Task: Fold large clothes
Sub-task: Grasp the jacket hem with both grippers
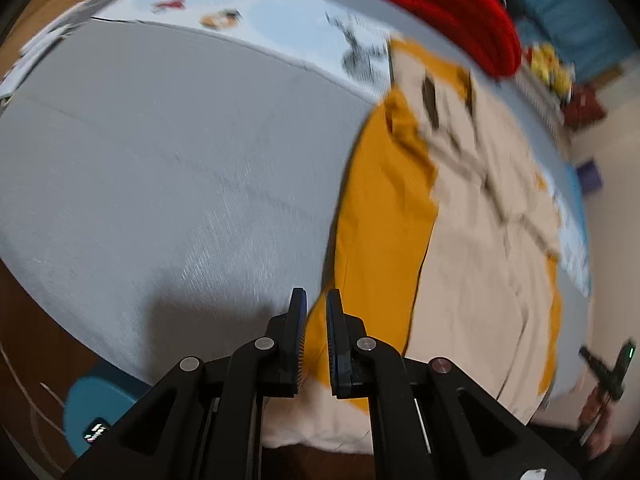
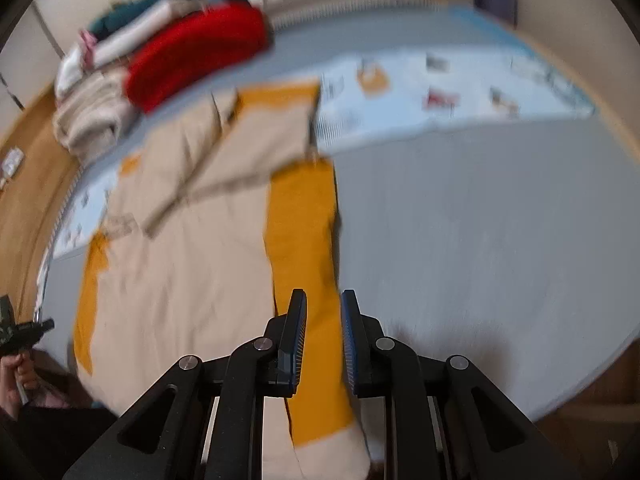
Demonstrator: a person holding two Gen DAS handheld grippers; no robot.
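Both my left gripper (image 1: pixel 316 316) and right gripper (image 2: pixel 323 316) hang nearly clenched, grasping nothing, over the mustard-and-beige cloth garment (image 1: pixel 472 248) just below.

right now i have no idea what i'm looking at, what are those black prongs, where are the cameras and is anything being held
There is no robot here. A person holds a black two-finger gripper in each hand, and each gripper has a wide-angle camera looking along its fingers. One picture looks out from the left gripper, the other from the right gripper. Both point down at a bed with a grey sheet, where a large beige and mustard garment lies spread out. Folded clothes, including a red one, are piled at the far end. The left jaws are almost closed, but blur hides whether they pinch cloth. The right jaws stand slightly apart and grip nothing.
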